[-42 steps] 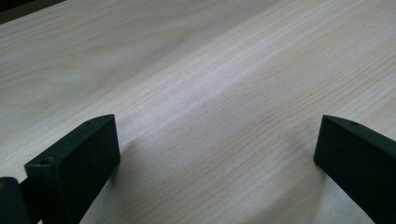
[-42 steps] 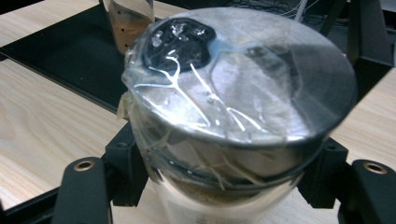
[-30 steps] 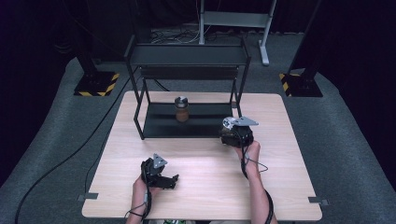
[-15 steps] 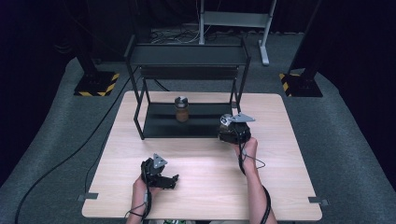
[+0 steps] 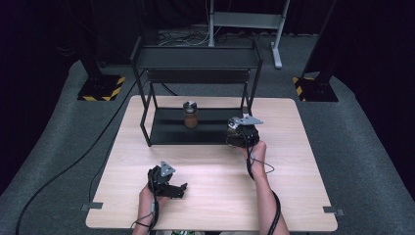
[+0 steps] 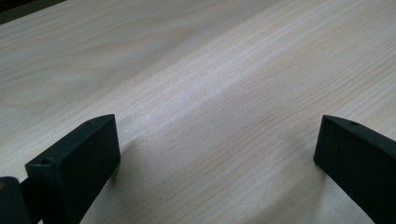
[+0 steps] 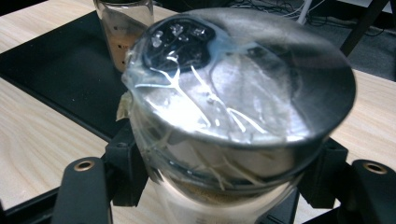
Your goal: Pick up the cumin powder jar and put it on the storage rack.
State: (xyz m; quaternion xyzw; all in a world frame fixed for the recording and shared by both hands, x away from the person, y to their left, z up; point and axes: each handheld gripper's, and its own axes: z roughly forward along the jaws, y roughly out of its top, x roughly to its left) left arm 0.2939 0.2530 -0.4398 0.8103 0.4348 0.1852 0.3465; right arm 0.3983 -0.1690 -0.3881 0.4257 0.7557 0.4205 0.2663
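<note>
High view: your right gripper (image 5: 242, 131) sits at the rack (image 5: 195, 56) shelf's right end; spice jar (image 5: 190, 114) stands mid-shelf. Left gripper view: jaws wide open over bare table (image 6: 224, 70). Right gripper view: jaws clamp a foil-lidded jar (image 7: 238, 107).

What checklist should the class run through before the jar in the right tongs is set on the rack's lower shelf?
1. Grip: right tongs clamp the held jar on both sides. Ok.
2. Lid: silver lid seated, taped over. Ok.
3. Landing spot: bare black lower shelf beside the other jar. Ok.
4. Spacing: held jar apart from the other jar. Ok.
5. Clearance under the rack's upper shelf: cannot tell.
6. Left tongs: open, low over the table, away from the rack. Ok.
</note>
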